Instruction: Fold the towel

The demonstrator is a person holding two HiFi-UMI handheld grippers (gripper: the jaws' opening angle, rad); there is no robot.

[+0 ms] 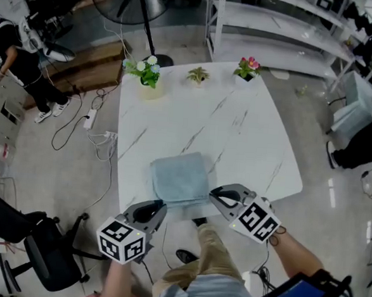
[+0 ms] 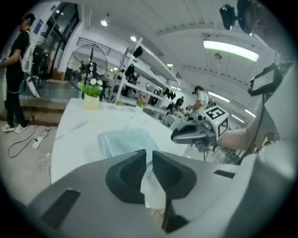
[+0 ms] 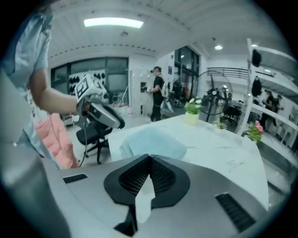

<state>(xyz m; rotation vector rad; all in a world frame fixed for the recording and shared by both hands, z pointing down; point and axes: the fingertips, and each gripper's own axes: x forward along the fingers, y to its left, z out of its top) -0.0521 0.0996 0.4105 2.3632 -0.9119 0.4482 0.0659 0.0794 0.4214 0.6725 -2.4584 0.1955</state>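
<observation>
The light blue towel [image 1: 181, 178] lay folded flat on the white desk [image 1: 250, 136], just ahead of both tongs and between their tips, held by neither. The left tongs [image 1: 161, 206] hung by the desk's near edge, jaws a narrow slit apart with nothing in them. The right tongs [image 1: 214, 193] hovered by the towel's near right corner, jaws closed tip to tip and empty. Both pointed forward and down toward the towel. Well beyond the tongs, past the towel, three small potted plants [image 1: 198, 75] stood along the desk's far edge.
</observation>
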